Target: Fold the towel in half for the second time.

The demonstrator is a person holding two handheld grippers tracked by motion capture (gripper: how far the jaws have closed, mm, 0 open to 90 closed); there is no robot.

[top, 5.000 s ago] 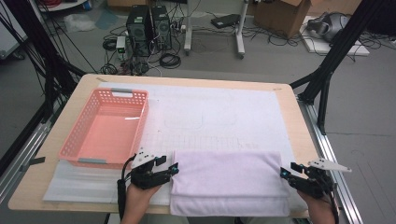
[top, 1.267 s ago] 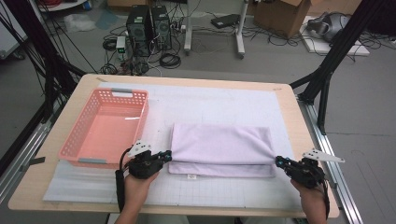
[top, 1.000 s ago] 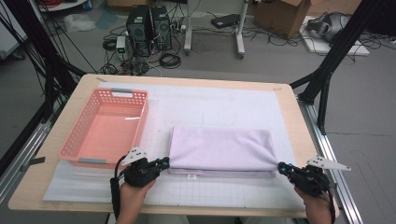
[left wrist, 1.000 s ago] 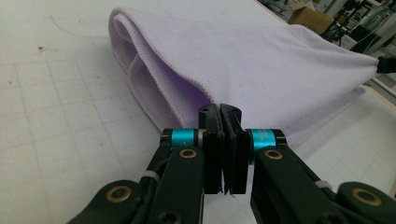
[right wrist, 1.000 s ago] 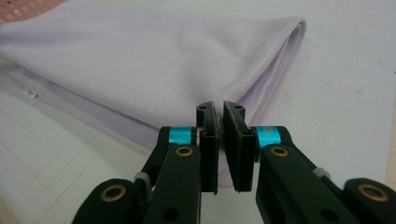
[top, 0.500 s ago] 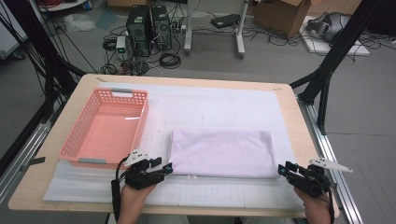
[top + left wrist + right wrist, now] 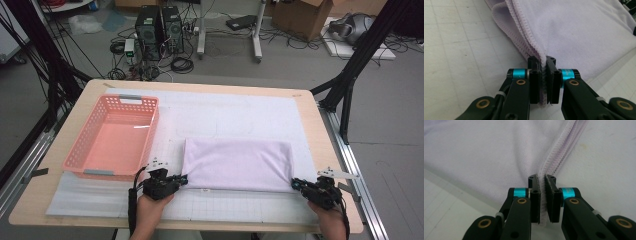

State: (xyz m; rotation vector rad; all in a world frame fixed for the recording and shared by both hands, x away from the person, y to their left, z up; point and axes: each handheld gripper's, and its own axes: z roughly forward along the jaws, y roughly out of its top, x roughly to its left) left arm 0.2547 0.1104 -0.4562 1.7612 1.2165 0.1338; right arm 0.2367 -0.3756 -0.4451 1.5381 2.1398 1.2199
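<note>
1. Left gripper [image 7: 183,178] in the high view sits at the near left corner of the folded lilac towel [image 7: 237,164], and the right gripper [image 7: 296,184] sits at the near right corner. The towel lies on the white mat [image 7: 240,112] with its long axis running left to right, so it spans the gap between the two hands. Each hand is at its own end, neither nearer than the other. A pink basket [image 7: 75,155] stands just to the left of the towel, closer to the left hand.

2. In the left gripper view, the left gripper [image 7: 543,75] has just been closing, and its jaws now pinch the stacked hemmed edges of the towel [image 7: 584,32]. The cloth stretches away ahead and to the right.

3. In the right gripper view, the right gripper [image 7: 542,195] has likewise just been closing, and it clamps the towel's [image 7: 481,152] layered hem between its pads. The cloth spreads ahead and to the left.

4. I judge that any lift or fold must carry both near corners together, away from the person.
</note>
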